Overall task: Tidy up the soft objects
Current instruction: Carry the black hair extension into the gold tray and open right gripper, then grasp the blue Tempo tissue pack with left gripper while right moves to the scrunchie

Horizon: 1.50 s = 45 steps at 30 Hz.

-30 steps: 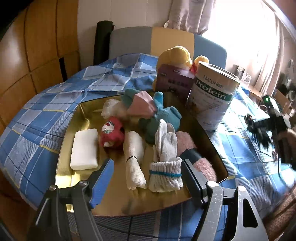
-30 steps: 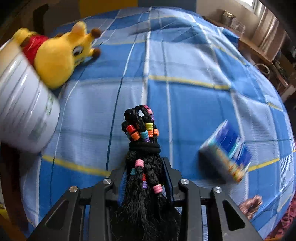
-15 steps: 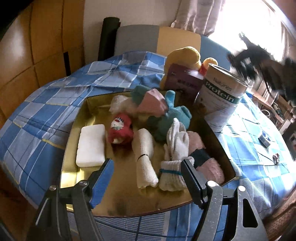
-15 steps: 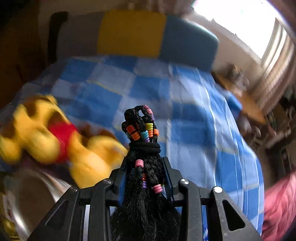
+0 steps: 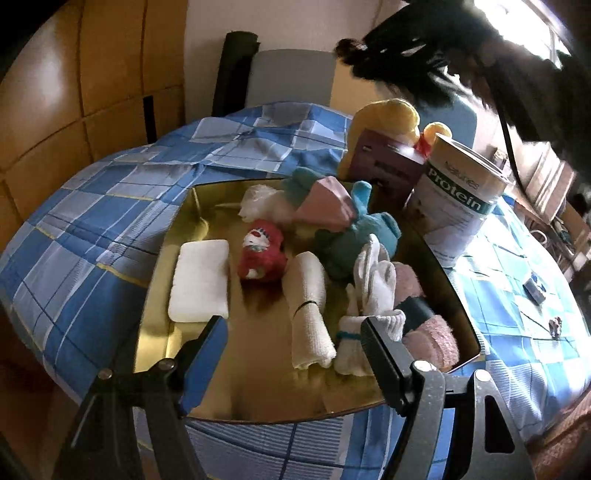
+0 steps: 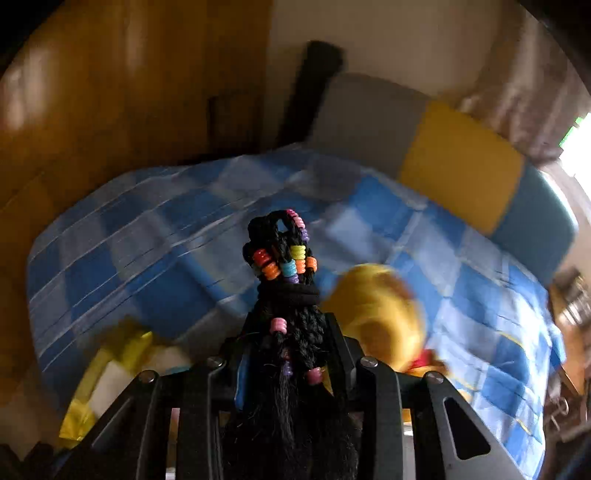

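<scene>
In the gold tray (image 5: 162, 258) we count one white pad (image 5: 199, 280), one red toy (image 5: 262, 254) and one rolled cloth (image 5: 308, 314) before the empty, parted left gripper (image 5: 291, 336), while only the blurred right view shows the right gripper (image 6: 288, 332) clamping one beaded black braid (image 6: 284, 273), now lifted, probably above the tray.

My left view sharp, window (image 5: 554, 33) glare upper right, gold tray (image 5: 258, 391) reflecting. My right view motion-blurred, dim; fisheye edges dark.
</scene>
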Motion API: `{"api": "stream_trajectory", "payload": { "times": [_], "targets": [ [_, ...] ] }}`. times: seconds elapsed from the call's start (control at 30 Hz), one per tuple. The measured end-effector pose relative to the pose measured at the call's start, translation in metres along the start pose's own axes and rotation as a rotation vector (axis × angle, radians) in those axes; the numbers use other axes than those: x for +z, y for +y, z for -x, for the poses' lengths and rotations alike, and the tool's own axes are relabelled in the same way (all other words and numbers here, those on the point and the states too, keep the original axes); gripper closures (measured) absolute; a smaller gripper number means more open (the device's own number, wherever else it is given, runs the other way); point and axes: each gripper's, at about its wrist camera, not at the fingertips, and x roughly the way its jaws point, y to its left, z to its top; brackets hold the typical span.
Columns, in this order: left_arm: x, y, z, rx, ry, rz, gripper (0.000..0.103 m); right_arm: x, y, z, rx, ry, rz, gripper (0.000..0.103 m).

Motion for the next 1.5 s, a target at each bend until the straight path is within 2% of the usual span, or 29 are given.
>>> {"api": "stream_trajectory", "payload": {
  "times": [0.1,0.23,0.4,0.57,0.73,0.87,0.93,1.07,1.13,1.17,1.3,1.5],
  "targets": [
    [-0.001,0.005,0.003,0.005,0.000,0.018,0.028,-0.021,0.031,-0.012,0.060,0.034,0.037,0.070],
    [-0.004,0.012,0.008,0.035,-0.011,0.032,0.028,-0.055,0.063,-0.029,0.148,0.092,0.021,0.070],
    [-0.008,0.021,0.015,0.072,-0.025,0.054,0.028,-0.105,0.082,-0.051,0.232,0.178,-0.059,0.070],
    [-0.011,0.029,0.019,0.108,-0.034,0.080,0.028,-0.141,0.096,-0.050,0.297,0.192,-0.152,0.070],
    [-0.014,0.038,0.019,0.129,-0.027,0.110,0.028,-0.154,0.106,-0.060,0.294,0.192,-0.209,0.070],
    [-0.017,0.050,0.022,0.150,-0.028,0.140,0.028,-0.156,0.100,-0.074,0.301,0.202,-0.302,0.068],
    [-0.019,0.055,0.023,0.159,-0.028,0.153,0.028,-0.156,0.093,-0.074,0.328,0.202,-0.363,0.061],
    [-0.021,0.064,0.024,0.171,-0.030,0.176,0.028,-0.153,0.086,-0.058,0.337,0.151,-0.379,0.056],
    [-0.021,0.064,0.025,0.170,-0.032,0.178,0.028,-0.153,0.079,-0.044,0.354,0.117,-0.395,0.036],
    [-0.021,0.063,0.026,0.166,-0.034,0.177,0.028,-0.153,0.076,-0.038,0.362,0.099,-0.398,0.034],
    [-0.017,0.054,0.030,0.147,-0.049,0.150,0.028,-0.157,0.065,-0.009,0.355,0.042,-0.383,0.034],
    [-0.008,0.026,0.034,0.082,-0.059,0.073,0.028,-0.186,0.040,0.035,0.308,-0.021,-0.336,0.034]
  ]
}}
